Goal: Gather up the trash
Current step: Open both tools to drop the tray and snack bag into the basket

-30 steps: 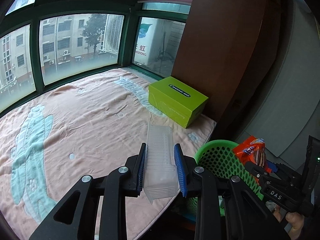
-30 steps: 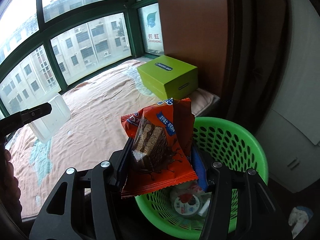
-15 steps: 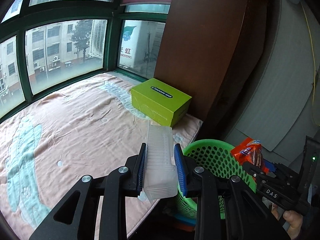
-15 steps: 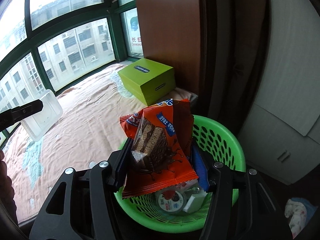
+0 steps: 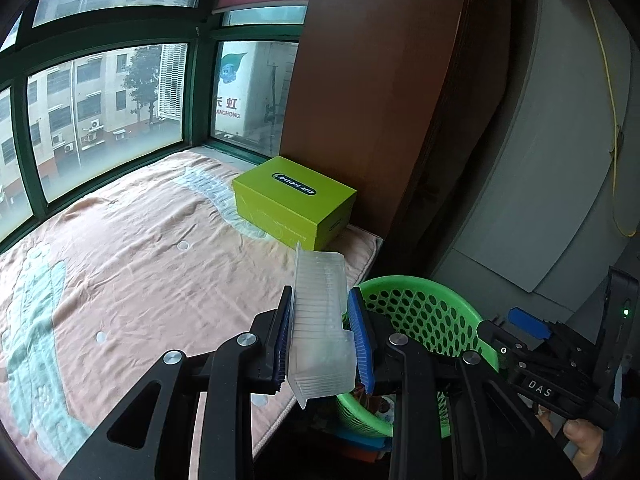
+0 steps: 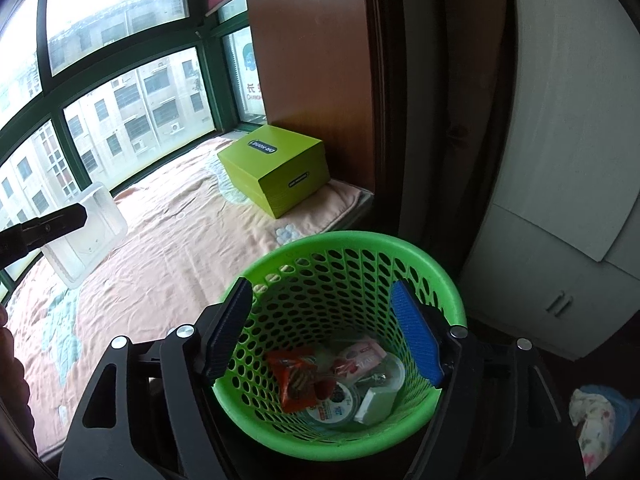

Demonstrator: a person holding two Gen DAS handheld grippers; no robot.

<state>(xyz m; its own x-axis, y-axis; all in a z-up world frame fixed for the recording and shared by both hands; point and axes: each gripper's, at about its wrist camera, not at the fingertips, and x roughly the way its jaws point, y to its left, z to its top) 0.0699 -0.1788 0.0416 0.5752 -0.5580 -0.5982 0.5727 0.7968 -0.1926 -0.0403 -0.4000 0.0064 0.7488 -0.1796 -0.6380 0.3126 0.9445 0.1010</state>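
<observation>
The left hand-held gripper (image 5: 322,344) was clamped on a clear plastic tray (image 5: 320,320), its long axis running along the fingers. The green mesh basket (image 5: 424,312) stood just right of it, beside the bed. Above the basket, the right hand-held gripper (image 6: 322,330) was opening, nothing between its fingers; an orange snack wrapper (image 6: 294,376) lay inside. The lime box (image 5: 294,200) read "DR·KONG".
</observation>
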